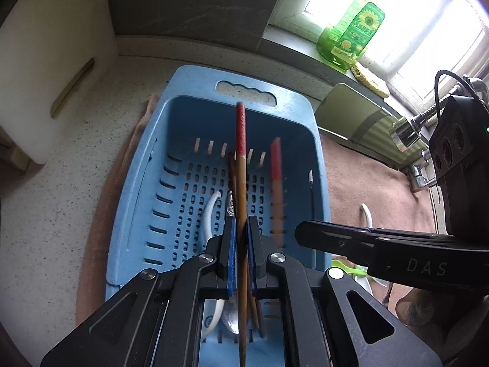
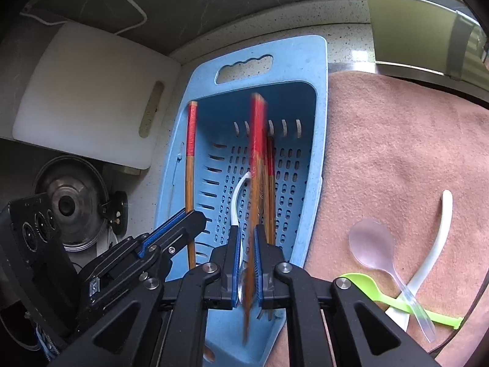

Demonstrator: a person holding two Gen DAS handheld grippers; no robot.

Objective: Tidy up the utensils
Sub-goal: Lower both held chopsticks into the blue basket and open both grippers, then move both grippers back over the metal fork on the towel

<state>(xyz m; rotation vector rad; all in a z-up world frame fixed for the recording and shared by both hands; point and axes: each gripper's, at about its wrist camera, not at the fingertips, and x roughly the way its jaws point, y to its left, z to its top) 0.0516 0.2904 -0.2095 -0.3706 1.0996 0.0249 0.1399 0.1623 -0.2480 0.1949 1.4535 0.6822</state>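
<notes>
Both tongs are clenched, each on one chopstick. Left tongs [image 1: 241,229] pinch a bamboo chopstick with a red-wrapped top [image 1: 240,183] between blue pads, holding it steeply tilted over the light blue perforated plastic basket [image 1: 137,183]. Farther left, a white plastic cutting board with a slot handle [image 2: 85,107] leans on the speckled worktop [image 1: 45,214], with a round steel pot lid [image 2: 70,205] below it in the right wrist view. Inside the basket lie a white spoon [image 2: 237,198], a metal spoon [image 1: 230,318] and several more chopsticks [image 2: 270,183]. Right tongs [image 2: 247,238] grip a second red-topped bamboo chopstick [image 2: 258,153], blurred, above the same basket. Right of the basket, on the pink cloth [image 2: 397,122], rest a translucent pink plastic spoon [image 2: 371,246], a lime green plastic spoon [image 2: 366,284] and a long white spoon [image 2: 440,229], their handles crossing. Far right on the windowsill stands a green bottle with a sunflower label [image 1: 354,30].
</notes>
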